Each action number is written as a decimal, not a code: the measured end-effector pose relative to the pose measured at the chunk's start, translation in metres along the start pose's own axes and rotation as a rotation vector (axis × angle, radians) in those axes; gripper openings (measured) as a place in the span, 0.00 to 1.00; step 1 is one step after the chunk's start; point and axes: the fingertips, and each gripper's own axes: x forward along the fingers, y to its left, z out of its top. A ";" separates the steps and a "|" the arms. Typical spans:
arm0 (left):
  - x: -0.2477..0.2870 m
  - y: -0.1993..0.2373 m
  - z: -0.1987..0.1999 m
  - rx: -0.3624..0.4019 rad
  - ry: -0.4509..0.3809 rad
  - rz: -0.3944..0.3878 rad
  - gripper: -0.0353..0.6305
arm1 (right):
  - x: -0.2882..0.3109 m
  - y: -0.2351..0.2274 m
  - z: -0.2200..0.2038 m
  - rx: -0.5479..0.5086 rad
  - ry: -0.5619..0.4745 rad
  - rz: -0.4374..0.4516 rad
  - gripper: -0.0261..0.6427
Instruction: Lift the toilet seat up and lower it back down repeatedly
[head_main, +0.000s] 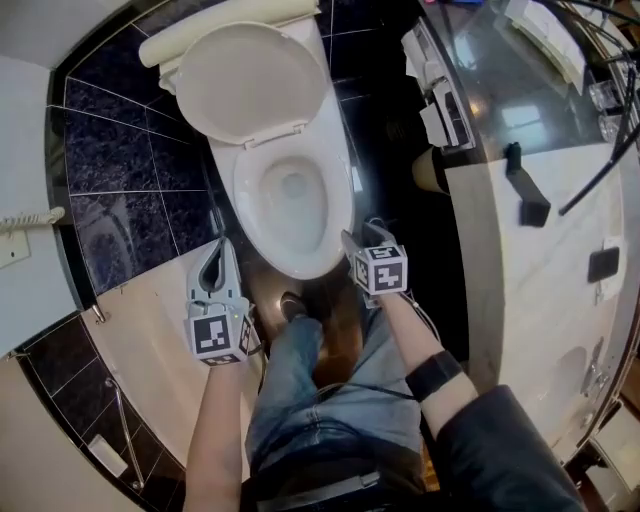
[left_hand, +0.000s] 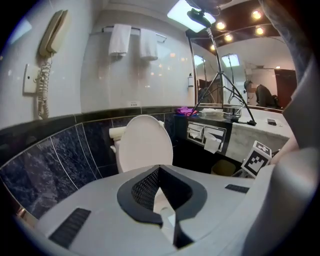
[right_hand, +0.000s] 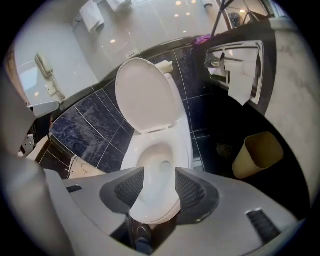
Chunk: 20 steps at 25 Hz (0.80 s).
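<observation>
Head view, steeply down into a small bathroom. Shows the white seat raised, leaning back against the cistern; cannot split seat from lid, both reading as one pale oval. Leaves the bowl rim bare.

Holds the left gripper low at the bowl's front left, over a beige ledge, jaws together at the tips with nothing between them. Holds the right gripper just beside the bowl's front right, jaws apart. Looks through that gap onto the bowl in the right gripper view, pads touching nothing. Places both grippers well apart from the seat.

Stands on a dark, glossy floor, jeans and one shoe just before the bowl. Wraps the lower walls in dark blue marbled tiles, with white wall above. Sets a pale stone counter to the right, with paper rolls in its dark front and a tan bin on the floor below. Hangs a phone on the white wall at left and two towels above the cistern. Catches a tripod on the counter before a mirror.
</observation>
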 end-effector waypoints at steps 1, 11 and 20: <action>0.006 -0.003 -0.010 0.003 0.008 -0.006 0.05 | 0.012 -0.005 -0.011 0.019 0.013 -0.001 0.36; 0.052 -0.028 -0.084 0.017 0.074 -0.062 0.05 | 0.092 -0.042 -0.100 0.305 0.119 0.040 0.36; 0.069 -0.037 -0.106 0.020 0.090 -0.081 0.05 | 0.128 -0.051 -0.128 0.540 0.091 0.084 0.36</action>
